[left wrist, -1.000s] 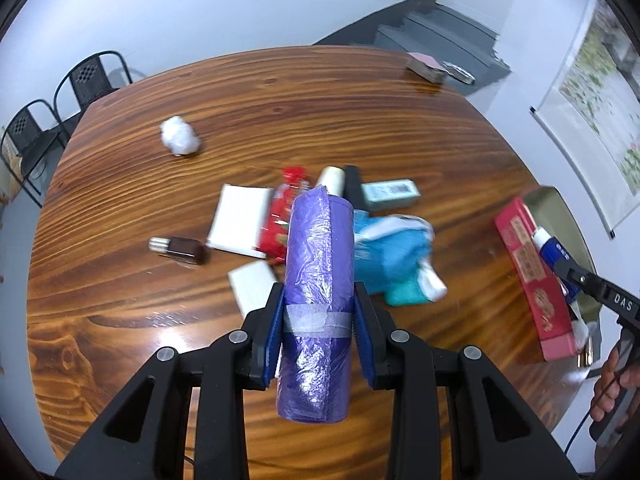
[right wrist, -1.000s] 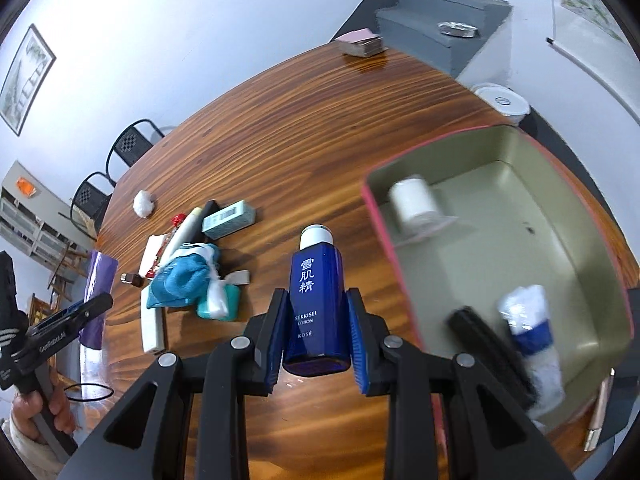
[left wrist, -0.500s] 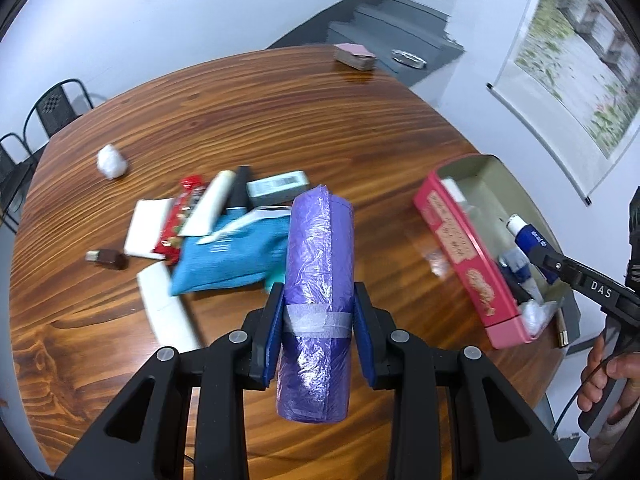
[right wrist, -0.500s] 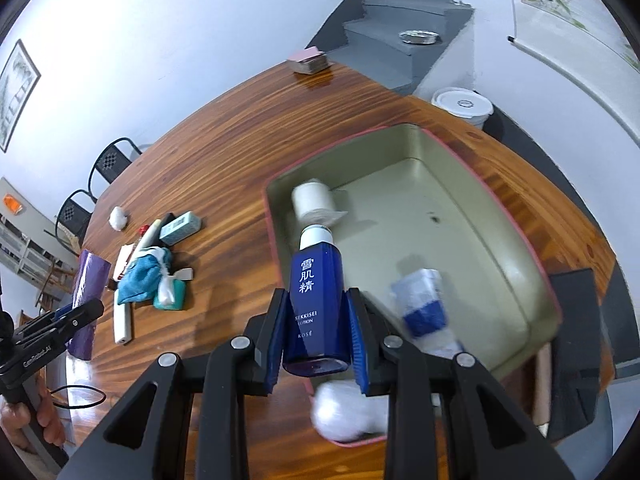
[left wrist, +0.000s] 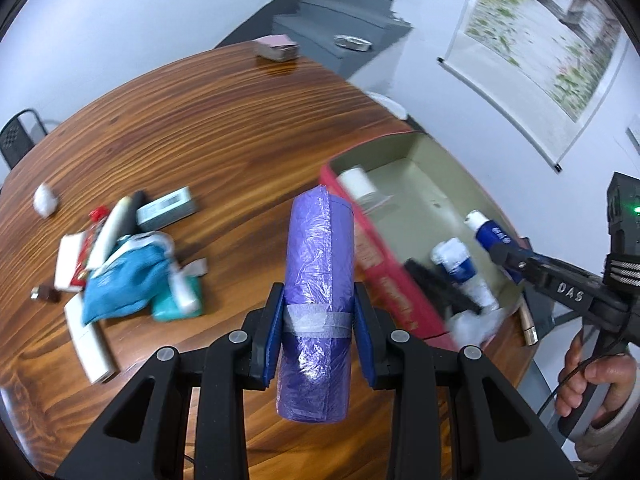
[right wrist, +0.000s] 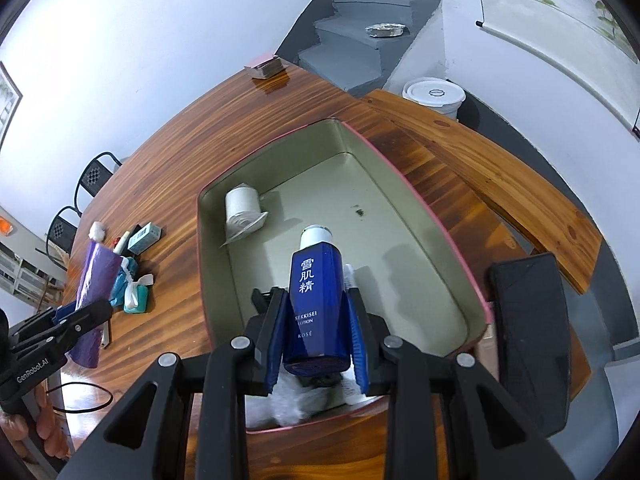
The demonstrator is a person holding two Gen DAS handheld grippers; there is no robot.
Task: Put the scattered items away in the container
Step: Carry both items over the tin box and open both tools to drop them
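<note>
**Two hand-held grippers carrying items at a red-walled tin on a wooden worktop**

Left wrist view: the left gripper has its jaws closed on a roll of purple plastic bags, a crinkled, glossy cylinder banded with pale tape, held lengthwise at the centre of the frame. To its right lies the container, a rectangular tin with red outer walls and a dull olive metallic interior. In the container are a white paper roll at the far corner, a blue-and-white tube and a dark brush-like object, blurred.

Right wrist view: the right gripper has its jaws clamped on a deep-blue lotion bottle with a white cap and white lettering, held above the container's floor in the lower centre of the frame.

The worktop is rounded, of glossy, strongly grained reddish-brown wood. White walls, grey steps and a hanging scroll painting fill the upper frame; black metal chairs stand at left.

Scattered items remain at the left of the left wrist view: a blue cloth pouch, a teal packet, a grey-green box, a crumpled white ball and flat white packets. A small pink-topped box sits at the far edge. A black phone-like slab lies just beside the container at right.
</note>
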